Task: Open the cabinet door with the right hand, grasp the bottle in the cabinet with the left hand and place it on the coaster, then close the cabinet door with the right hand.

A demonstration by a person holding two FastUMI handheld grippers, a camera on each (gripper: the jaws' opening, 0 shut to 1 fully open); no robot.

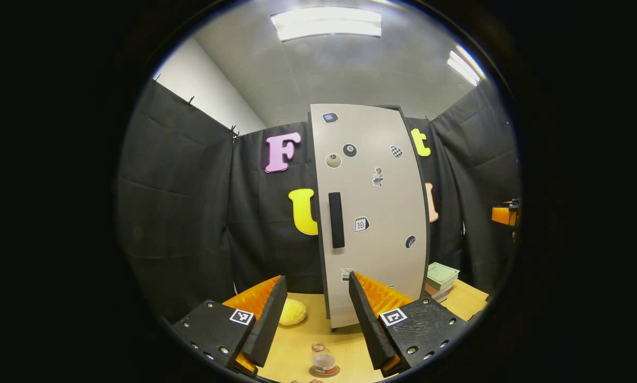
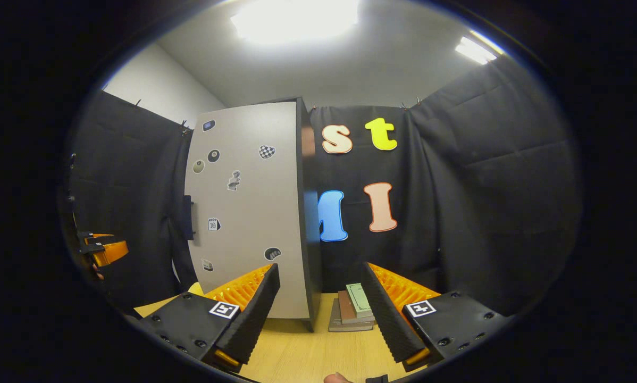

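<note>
The tall pale cabinet (image 1: 382, 213) stands on the wooden table, its door shut, stickers on the front and a black handle (image 1: 336, 219) near its left edge. A small clear bottle (image 1: 323, 359) with a reddish band stands upright on a round brown coaster (image 1: 325, 373) at the table's near edge. My left gripper (image 1: 318, 324) hovers above it, open and holding nothing. In the right gripper view the cabinet (image 2: 244, 213) is left of centre with its handle (image 2: 187, 217). My right gripper (image 2: 318, 314) is open and holds nothing, in front of the cabinet's right corner.
A yellow rounded object (image 1: 292, 312) lies left of the cabinet's foot. A stack of books (image 1: 441, 279) (image 2: 353, 308) sits to the cabinet's right. The other gripper appears at the far edge of each view (image 1: 504, 214) (image 2: 103, 247). Black cloth walls enclose the table (image 2: 308, 351).
</note>
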